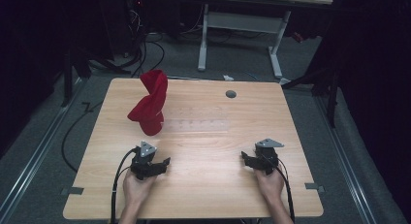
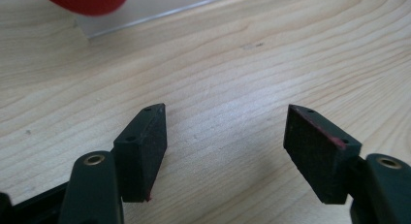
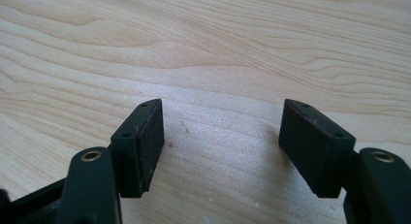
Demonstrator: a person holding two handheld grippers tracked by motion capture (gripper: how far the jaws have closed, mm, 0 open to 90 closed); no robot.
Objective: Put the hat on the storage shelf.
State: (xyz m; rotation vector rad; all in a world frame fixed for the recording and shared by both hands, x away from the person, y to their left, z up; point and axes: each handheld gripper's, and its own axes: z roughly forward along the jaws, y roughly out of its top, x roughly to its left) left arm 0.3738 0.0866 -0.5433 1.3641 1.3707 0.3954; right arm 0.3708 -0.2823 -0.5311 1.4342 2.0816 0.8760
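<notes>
Item: red cloth point(image 1: 150, 104), twisted up into a standing bundle at the table's point(image 1: 203, 151) far left, its base on a clear plastic sheet point(image 1: 198, 118).

My left gripper point(image 1: 163, 164): resting near the front edge, jaws apart, nothing between them, well short of the cloth, likely parked at ready.

My right gripper point(image 1: 246, 159): likewise low, jaws apart, empty.

Surroundings: grey disc point(image 1: 230, 94) near the far edge. Nothing blocks my left approach.

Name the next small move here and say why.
Probably ease the left gripper forward toward the red cloth. Its jaws stand open with nothing between them, and the cloth stands bunched up just beyond it, on a clear sheet. The right gripper, also open, rests farther from the cloth.
</notes>
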